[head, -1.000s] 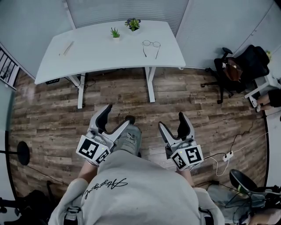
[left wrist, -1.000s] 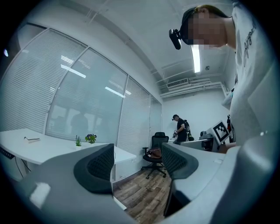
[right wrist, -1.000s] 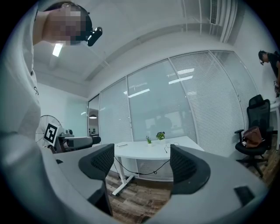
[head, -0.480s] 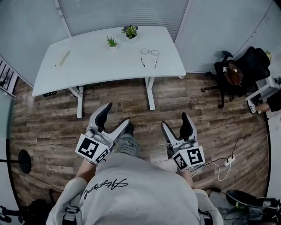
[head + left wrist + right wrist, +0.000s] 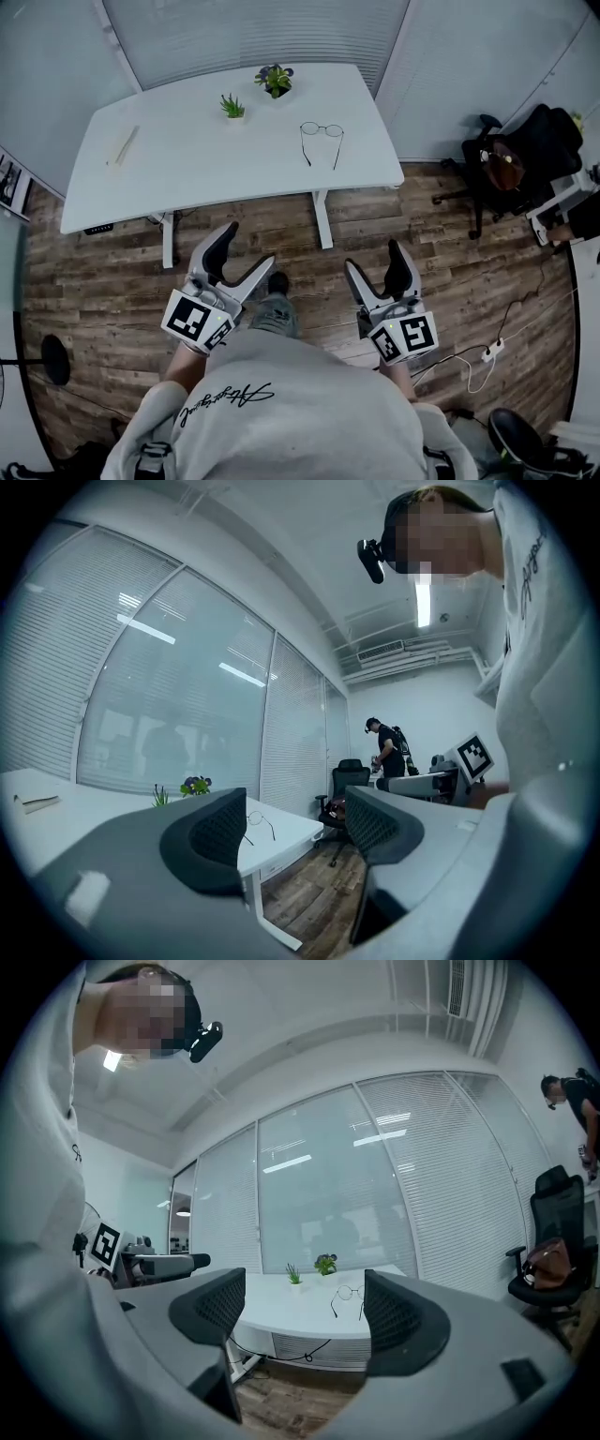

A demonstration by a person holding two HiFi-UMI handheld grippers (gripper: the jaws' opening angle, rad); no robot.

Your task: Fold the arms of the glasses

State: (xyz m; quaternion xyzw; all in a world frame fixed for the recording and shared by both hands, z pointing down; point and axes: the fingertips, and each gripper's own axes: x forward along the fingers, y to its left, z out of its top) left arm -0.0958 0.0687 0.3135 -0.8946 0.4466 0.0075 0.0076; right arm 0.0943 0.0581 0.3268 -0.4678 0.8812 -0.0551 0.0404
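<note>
A pair of thin wire-rimmed glasses [image 5: 322, 139] lies on the white table [image 5: 197, 159] with both arms spread out toward me. They also show small in the left gripper view as glasses [image 5: 259, 823] and in the right gripper view as glasses [image 5: 348, 1297]. My left gripper [image 5: 242, 248] and my right gripper [image 5: 376, 261] are held in front of my body over the wood floor, well short of the table. Both stand open with nothing between their jaws.
Two small potted plants [image 5: 274, 80] [image 5: 232, 106] stand at the table's far side, and a flat pale object [image 5: 122, 146] lies at its left. A black office chair [image 5: 506, 155] with a bag stands at right. Cables and a power strip [image 5: 489, 352] lie on the floor. Another person [image 5: 385, 750] stands at the back.
The table with the glasses has come nearer and lower in the head view. Both grippers keep their place in front of my body and stay open.
</note>
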